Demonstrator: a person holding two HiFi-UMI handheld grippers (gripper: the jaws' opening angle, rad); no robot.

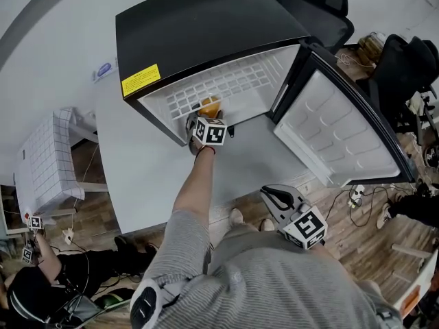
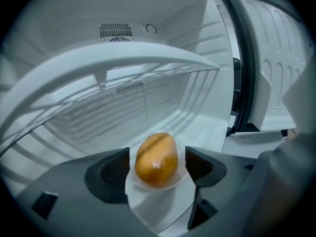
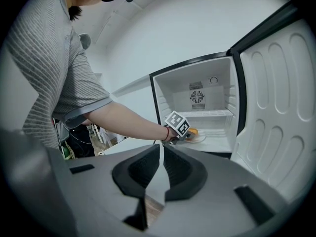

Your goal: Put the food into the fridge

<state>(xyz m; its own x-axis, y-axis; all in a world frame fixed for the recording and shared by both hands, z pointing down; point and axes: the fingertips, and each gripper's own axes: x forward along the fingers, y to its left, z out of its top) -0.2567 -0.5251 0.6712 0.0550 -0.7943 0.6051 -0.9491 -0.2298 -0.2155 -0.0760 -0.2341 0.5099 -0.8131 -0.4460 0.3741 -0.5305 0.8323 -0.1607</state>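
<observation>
bright, even indoor light; the white fridge [image 2: 148, 107] interior glows softly, with a small glare spot on the bread roll [image 2: 156, 159]. both gripper views bend strongly and darken toward their edges.

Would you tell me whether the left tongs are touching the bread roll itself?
Apart. The left gripper view shows the left gripper gripping the plate, with white rim on both sides between bread roll and tongs.

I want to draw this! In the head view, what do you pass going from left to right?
White tiled stand → yellow sticker on the fridge top → left gripper gripping the plate → open fridge door → black bag
</observation>
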